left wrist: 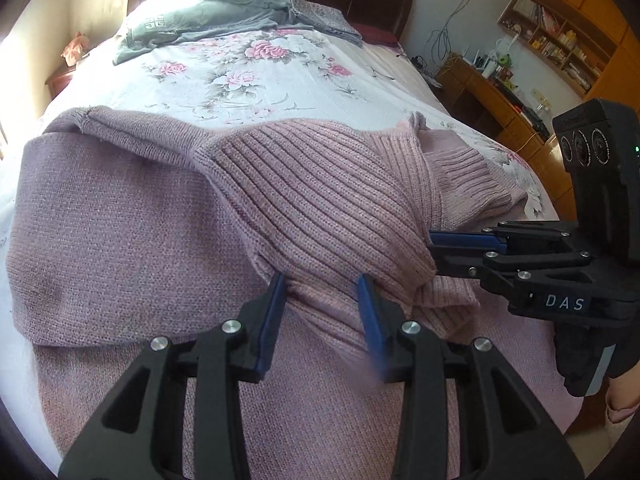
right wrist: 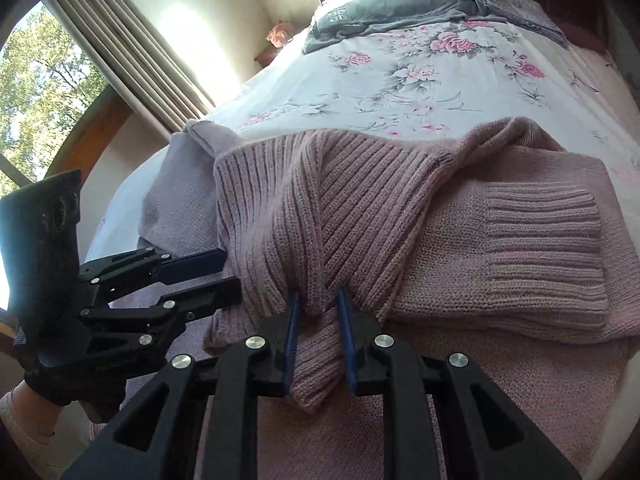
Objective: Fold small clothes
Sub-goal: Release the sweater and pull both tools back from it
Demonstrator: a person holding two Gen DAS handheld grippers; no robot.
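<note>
Pink knit sweater point(left wrist: 120, 216) lies on the bed point(left wrist: 248, 80), soft and floppy, likely stretchy. Left gripper point(left wrist: 322, 304) stands apart around a bunched fold; right gripper point(right wrist: 318, 320) pinches ribbed hem. Thick ribbing looks the surest hold.

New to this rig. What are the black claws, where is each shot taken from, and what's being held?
No robot here: a person holds a two-finger gripper in each hand, with a fisheye camera on each looking along its fingers. One picture is from the left gripper, the other from the right gripper; each also shows the other coming in from the side. On the bed lies a pink knit sweater, partly folded, with a grey garment near the headboard. Both grippers have ribbed sweater fabric bunched between their blue pads. The right seems to pinch it; the left's fingers stand wider, so its grip is unclear.
</note>
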